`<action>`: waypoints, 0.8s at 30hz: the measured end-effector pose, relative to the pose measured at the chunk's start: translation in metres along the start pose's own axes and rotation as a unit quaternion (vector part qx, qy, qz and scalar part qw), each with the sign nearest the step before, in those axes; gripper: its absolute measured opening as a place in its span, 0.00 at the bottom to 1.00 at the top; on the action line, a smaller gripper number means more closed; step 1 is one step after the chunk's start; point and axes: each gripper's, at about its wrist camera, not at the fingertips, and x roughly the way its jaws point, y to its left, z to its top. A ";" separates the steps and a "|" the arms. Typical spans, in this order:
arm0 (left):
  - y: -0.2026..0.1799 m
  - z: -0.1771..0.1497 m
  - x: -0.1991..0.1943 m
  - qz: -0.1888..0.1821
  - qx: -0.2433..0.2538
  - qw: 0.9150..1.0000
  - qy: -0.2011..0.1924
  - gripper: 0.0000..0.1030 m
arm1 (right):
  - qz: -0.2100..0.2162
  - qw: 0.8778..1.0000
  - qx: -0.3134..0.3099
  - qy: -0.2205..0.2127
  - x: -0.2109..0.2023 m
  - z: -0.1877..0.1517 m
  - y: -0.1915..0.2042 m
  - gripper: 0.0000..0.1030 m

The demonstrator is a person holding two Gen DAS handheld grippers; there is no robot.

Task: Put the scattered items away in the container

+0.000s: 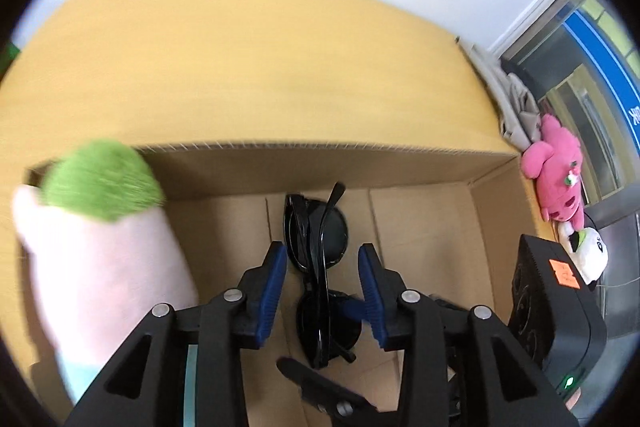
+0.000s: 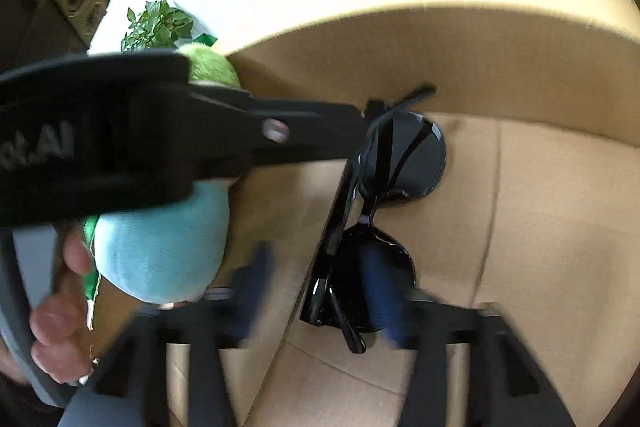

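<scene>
Black sunglasses (image 1: 320,267) lie folded on the floor of an open cardboard box (image 1: 320,155). My left gripper (image 1: 323,287) is open, its blue pads on either side of the glasses, not touching them. In the right wrist view the sunglasses (image 2: 376,219) sit between the blurred blue pads of my right gripper (image 2: 320,291), which is open. A plush with a green top, pink middle and light blue base (image 1: 100,247) leans at the box's left wall; it also shows in the right wrist view (image 2: 160,247). The left gripper's body (image 2: 160,131) crosses that view.
A pink plush (image 1: 556,171) and a white panda plush (image 1: 588,255) lie on the yellow table (image 1: 240,67) right of the box. A black device with an orange sticker (image 1: 552,307) stands at the right. A green plant (image 2: 160,23) is behind the box.
</scene>
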 end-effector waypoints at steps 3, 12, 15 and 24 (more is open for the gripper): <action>-0.006 -0.011 -0.048 -0.007 0.021 0.999 -0.040 0.36 | -0.010 0.999 -0.023 -0.021 -0.030 -0.002 0.016 0.83; -0.029 -0.099 -0.169 -0.005 0.069 0.983 -0.172 0.76 | -0.094 0.982 -0.107 -0.121 -0.136 -0.020 0.050 1.00; -0.031 -0.141 -0.184 0.006 0.069 0.979 -0.193 0.76 | -0.124 0.973 -0.122 -0.152 -0.163 -0.054 0.045 1.00; -0.042 -0.256 -0.173 -0.026 0.041 0.980 -0.191 0.76 | -0.176 0.960 -0.134 -0.175 -0.175 -0.119 0.082 1.00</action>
